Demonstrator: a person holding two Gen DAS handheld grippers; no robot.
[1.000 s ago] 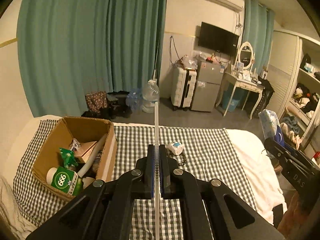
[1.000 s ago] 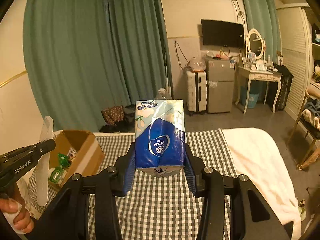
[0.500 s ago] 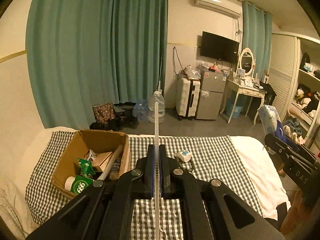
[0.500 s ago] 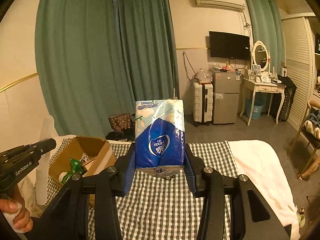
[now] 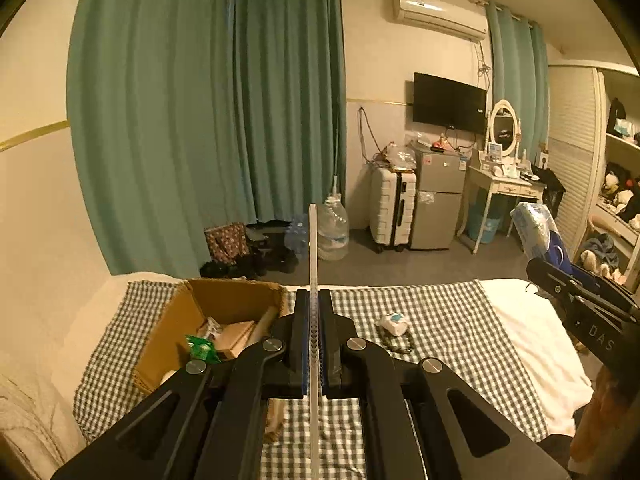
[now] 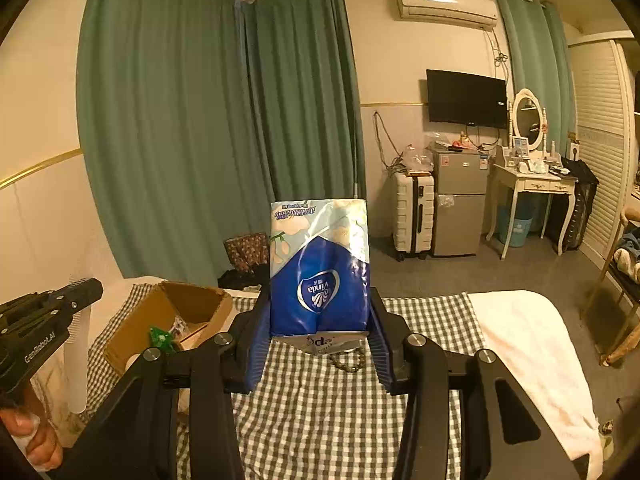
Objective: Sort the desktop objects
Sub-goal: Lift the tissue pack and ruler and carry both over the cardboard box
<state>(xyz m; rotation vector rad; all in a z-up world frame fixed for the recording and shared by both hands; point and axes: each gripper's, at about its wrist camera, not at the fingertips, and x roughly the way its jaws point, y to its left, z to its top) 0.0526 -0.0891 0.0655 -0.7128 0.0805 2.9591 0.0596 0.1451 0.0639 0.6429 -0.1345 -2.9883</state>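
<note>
My left gripper (image 5: pixel 314 300) is shut on a thin white comb (image 5: pixel 313 248), seen edge-on and standing upright above the checked cloth (image 5: pixel 448 320). From the right wrist view the same comb (image 6: pixel 76 364) hangs flat from the left gripper (image 6: pixel 86 288) beside the open cardboard box (image 6: pixel 188 308). My right gripper (image 6: pixel 318 308) is shut on a blue tissue pack (image 6: pixel 320 268), held upright in the air over the cloth. The left wrist view shows this pack (image 5: pixel 536 228) at the right edge.
The cardboard box (image 5: pixel 224 312) holds a green packet (image 5: pixel 202 348), a small carton and a roll. A small white bottle (image 5: pixel 394 322) and a bead bracelet (image 5: pixel 394 346) lie on the cloth mid-bed. White bedding (image 5: pixel 532 344) lies to the right.
Both grippers have risen and drawn back with their loads. The box and cloth sit lower and smaller in both views, and more of the room shows. Neither grip has changed.
</note>
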